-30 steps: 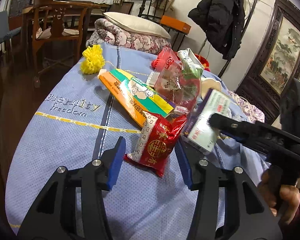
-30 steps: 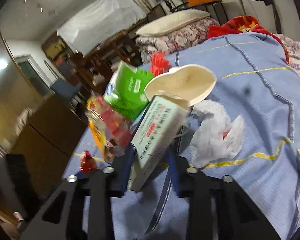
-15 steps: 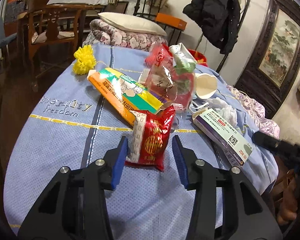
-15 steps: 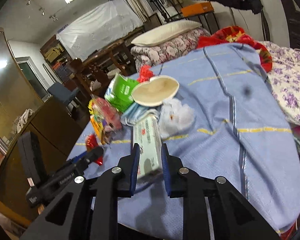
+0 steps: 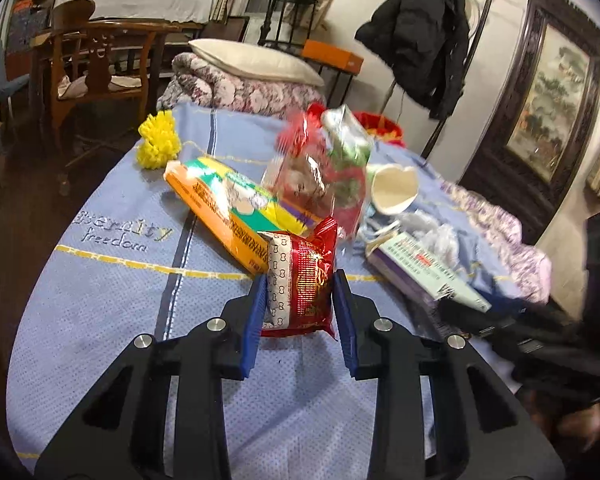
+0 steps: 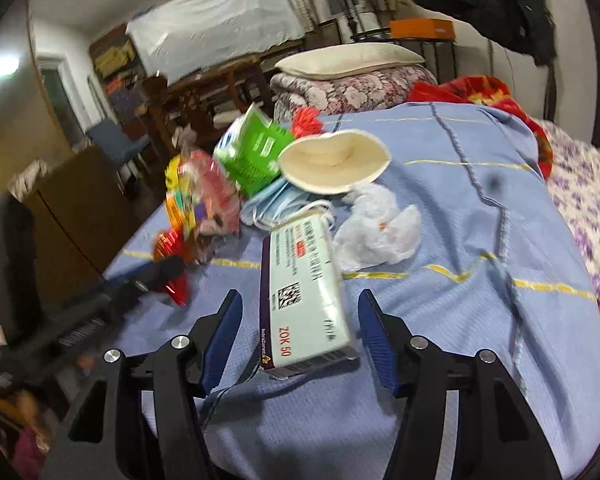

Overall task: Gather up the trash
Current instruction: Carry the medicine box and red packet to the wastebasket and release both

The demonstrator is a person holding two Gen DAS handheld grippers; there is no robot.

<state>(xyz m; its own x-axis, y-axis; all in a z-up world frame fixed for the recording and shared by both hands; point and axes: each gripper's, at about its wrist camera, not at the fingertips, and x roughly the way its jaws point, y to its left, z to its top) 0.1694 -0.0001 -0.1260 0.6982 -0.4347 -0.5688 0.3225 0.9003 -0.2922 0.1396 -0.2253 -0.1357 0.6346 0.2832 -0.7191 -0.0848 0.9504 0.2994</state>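
Note:
A red foil snack packet [image 5: 306, 276] lies on the blue cloth [image 5: 100, 300]. My left gripper [image 5: 299, 278] is closing on it, and both blue pads press its sides. A white and purple medicine box [image 6: 300, 256] lies flat on the cloth between the fingers of my right gripper [image 6: 300, 296]. Those jaws are opening and their pads stand clear of the box. Behind are an orange and green packet [image 5: 220, 196], a clear printed bag [image 5: 312, 176], a crushed paper cup [image 6: 332, 160], a blue face mask [image 6: 272, 204] and a white plastic wad [image 6: 376, 228].
A yellow spiky ball [image 5: 158, 142] rests at the cloth's far left. A green pouch [image 6: 256, 148] leans in the heap. Folded quilts with a pillow [image 5: 252, 68] lie beyond the cloth, wooden chairs [image 5: 96, 64] to the left, a flowered bedspread [image 6: 580, 200] to the right.
The left jaws have closed onto the red packet. The right gripper carried the medicine box toward the near edge of the cloth, laid it flat and opened off it.

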